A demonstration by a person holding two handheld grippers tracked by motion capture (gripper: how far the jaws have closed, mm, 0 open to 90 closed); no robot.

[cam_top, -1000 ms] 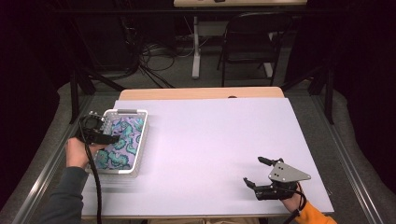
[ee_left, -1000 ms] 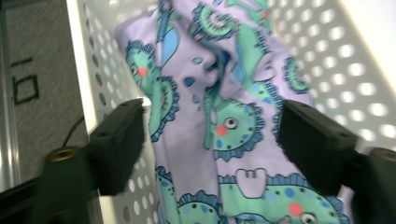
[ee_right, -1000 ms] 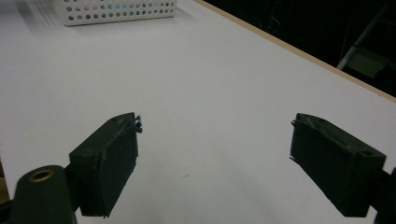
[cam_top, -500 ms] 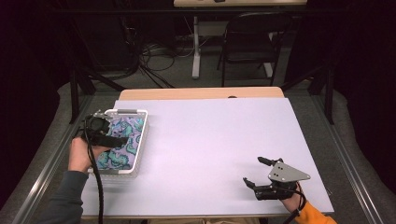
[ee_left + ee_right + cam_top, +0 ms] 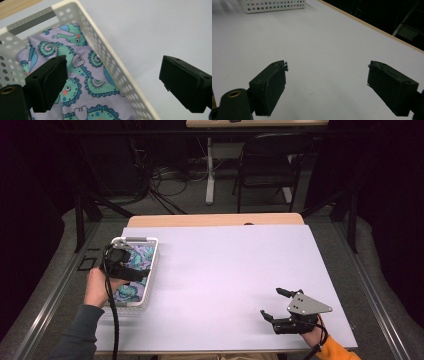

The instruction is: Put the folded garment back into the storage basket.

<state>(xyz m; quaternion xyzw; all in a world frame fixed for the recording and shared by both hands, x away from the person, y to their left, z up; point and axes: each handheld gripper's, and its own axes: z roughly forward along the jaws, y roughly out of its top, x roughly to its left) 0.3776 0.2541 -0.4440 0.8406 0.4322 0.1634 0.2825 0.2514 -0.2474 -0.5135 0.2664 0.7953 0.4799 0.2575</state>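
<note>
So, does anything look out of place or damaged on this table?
Nothing stands out. The lilac seahorse-print cloth lies flat inside the white perforated plastic basket, and the basket sits square at the table's left edge.

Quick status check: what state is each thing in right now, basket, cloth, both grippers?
Basket: upright at the table's left edge, cloth inside.
Cloth: seahorse print, lying flat in the basket, not gripped.
Left gripper: jaws have just been opening, now wide, nothing between the pads, above the basket's wall.
Right gripper: open, empty, over bare table.
</note>
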